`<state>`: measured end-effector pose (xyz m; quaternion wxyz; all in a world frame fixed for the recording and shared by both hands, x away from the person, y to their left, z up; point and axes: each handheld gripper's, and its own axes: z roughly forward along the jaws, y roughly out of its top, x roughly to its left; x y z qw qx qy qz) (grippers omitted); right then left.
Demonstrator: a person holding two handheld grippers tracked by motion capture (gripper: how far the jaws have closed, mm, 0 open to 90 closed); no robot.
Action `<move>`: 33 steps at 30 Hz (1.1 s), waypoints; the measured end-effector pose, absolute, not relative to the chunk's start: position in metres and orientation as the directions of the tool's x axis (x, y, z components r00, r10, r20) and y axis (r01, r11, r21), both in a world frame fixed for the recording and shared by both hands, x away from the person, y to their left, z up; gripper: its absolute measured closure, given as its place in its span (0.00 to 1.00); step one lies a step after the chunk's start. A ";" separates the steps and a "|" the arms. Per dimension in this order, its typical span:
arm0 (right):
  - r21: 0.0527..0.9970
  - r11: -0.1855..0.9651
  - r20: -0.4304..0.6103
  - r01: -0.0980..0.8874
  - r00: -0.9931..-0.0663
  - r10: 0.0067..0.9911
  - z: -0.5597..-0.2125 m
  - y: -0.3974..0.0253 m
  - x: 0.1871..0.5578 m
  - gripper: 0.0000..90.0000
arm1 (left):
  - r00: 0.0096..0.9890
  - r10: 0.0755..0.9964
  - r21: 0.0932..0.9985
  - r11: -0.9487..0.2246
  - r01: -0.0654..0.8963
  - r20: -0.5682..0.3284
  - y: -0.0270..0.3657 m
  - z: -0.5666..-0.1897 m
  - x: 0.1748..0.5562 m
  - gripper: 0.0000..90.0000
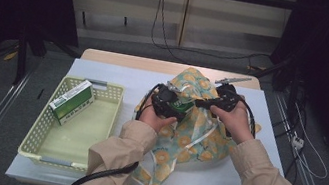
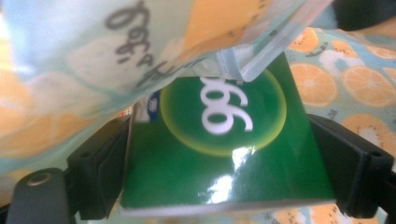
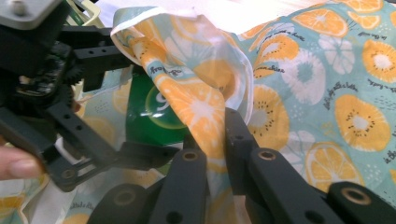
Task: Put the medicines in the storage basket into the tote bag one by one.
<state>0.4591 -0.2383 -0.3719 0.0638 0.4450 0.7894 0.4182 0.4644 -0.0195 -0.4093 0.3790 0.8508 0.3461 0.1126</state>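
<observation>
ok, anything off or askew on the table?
Nothing damaged or spilled. In the basket, a green-and-white box leans tilted on the far wall. The left gripper clamps a green box at the fruit-print bag, whose edge the right gripper pinches.

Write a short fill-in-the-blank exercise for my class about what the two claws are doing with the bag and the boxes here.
1. The left claw is shut on a ____ box.
2. The right claw pinches the rim of the fruit-print ____.
3. A second box lies in the pale yellow ____.
4. The fruit print shows slices of ____ and kiwi.

Missing words: green; bag; basket; orange
</observation>
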 end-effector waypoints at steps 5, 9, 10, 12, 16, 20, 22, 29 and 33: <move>0.715 0.261 0.265 0.649 -0.597 0.757 -0.372 -0.238 0.459 0.97 | 0.733 0.674 0.708 -0.472 0.525 -0.094 -0.012 -0.400 0.456 0.09; 0.717 0.253 0.267 0.649 -0.591 0.761 -0.372 -0.240 0.458 0.97 | 0.750 0.655 0.695 -0.497 0.519 -0.091 -0.005 -0.393 0.447 0.09; 0.717 0.253 0.266 0.649 -0.590 0.762 -0.373 -0.240 0.458 0.97 | 0.754 0.650 0.692 -0.504 0.517 -0.090 -0.003 -0.392 0.445 0.09; 0.716 0.258 0.263 0.648 -0.593 0.761 -0.373 -0.240 0.457 0.97 | 0.755 0.649 0.689 -0.506 0.519 -0.093 0.002 -0.388 0.442 0.09; 0.718 0.257 0.262 0.647 -0.593 0.761 -0.372 -0.239 0.455 0.97 | 0.768 0.635 0.691 -0.519 0.503 -0.083 0.013 -0.379 0.433 0.09; 0.721 0.257 0.260 0.644 -0.595 0.760 -0.371 -0.238 0.454 0.97 | 0.780 0.620 0.701 -0.517 0.491 -0.088 0.026 -0.367 0.425 0.09; 0.722 0.256 0.261 0.643 -0.595 0.760 -0.369 -0.238 0.454 0.97 | 0.780 0.617 0.708 -0.507 0.491 -0.100 0.032 -0.362 0.422 0.09; 0.726 0.255 0.260 0.638 -0.599 0.758 -0.366 -0.238 0.452 0.97 | 0.788 0.609 0.722 -0.504 0.474 -0.091 0.052 -0.347 0.416 0.08; 0.725 0.253 0.263 0.641 -0.597 0.758 -0.366 -0.240 0.452 0.97 | 0.783 0.617 0.720 -0.508 0.474 -0.080 0.064 -0.343 0.415 0.08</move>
